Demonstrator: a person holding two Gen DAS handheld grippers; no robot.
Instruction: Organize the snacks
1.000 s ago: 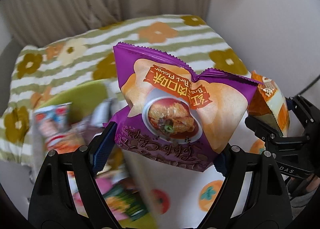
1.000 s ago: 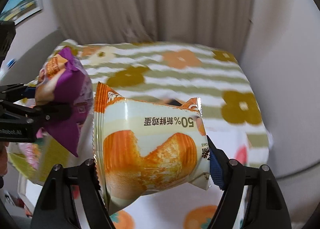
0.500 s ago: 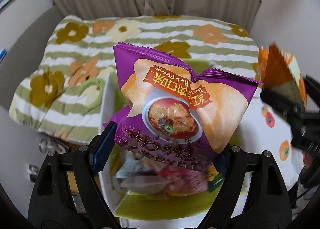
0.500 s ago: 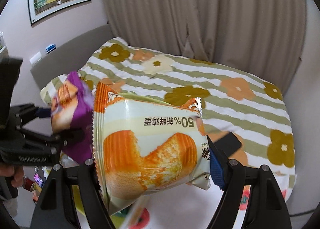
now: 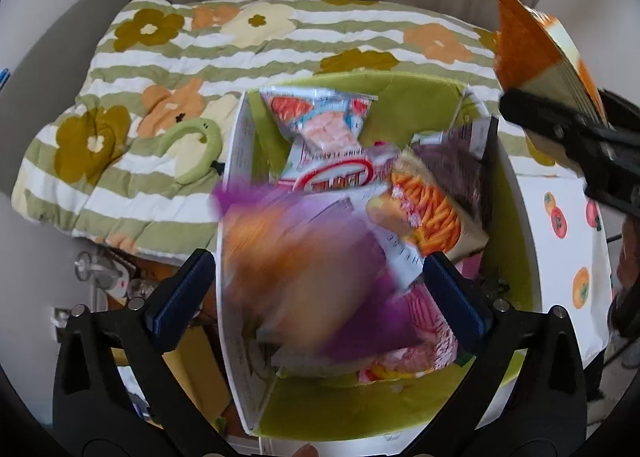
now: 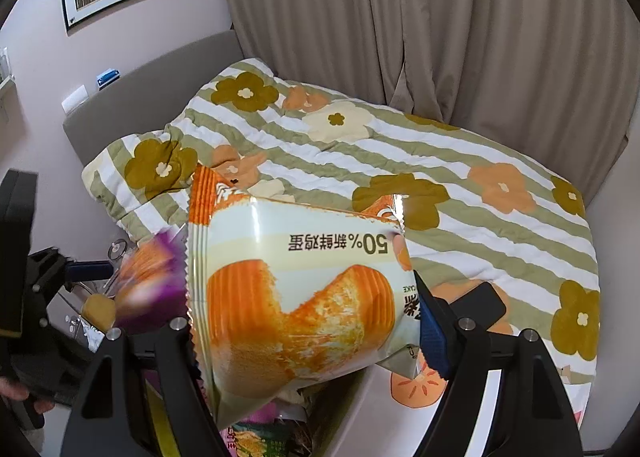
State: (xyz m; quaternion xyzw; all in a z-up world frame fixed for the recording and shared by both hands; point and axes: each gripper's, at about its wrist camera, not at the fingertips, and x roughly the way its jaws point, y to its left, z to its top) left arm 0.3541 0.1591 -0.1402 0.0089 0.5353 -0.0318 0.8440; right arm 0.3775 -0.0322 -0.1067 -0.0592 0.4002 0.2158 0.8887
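My left gripper (image 5: 316, 289) points down over a white box with green lining (image 5: 236, 217), and its jaws are opening. The purple chip bag (image 5: 312, 277) is a blur between the pads, loose and dropping onto several snack packs inside, among them a shrimp-cracker bag (image 5: 320, 117) and an orange-stick bag (image 5: 432, 213). My right gripper (image 6: 304, 337) is shut on an orange-and-cream cake bag (image 6: 296, 297), held upright above the box's right side. That cake bag (image 5: 536, 41) shows at the upper right of the left wrist view. The falling purple bag (image 6: 148, 289) appears left of it.
A bed with a green-striped floral quilt (image 5: 280, 37) lies behind the box, with a dark phone (image 6: 480, 305) on it. A white cloth with orange fruit prints (image 5: 560, 217) covers the table to the right. Clutter sits on the floor (image 5: 108, 277) left of the box. Curtains (image 6: 400, 17) hang at the back.
Both grippers swung from the table to above the box. The left jaws have spread and let go of the purple bag, which now drops. The right still holds the cake bag.
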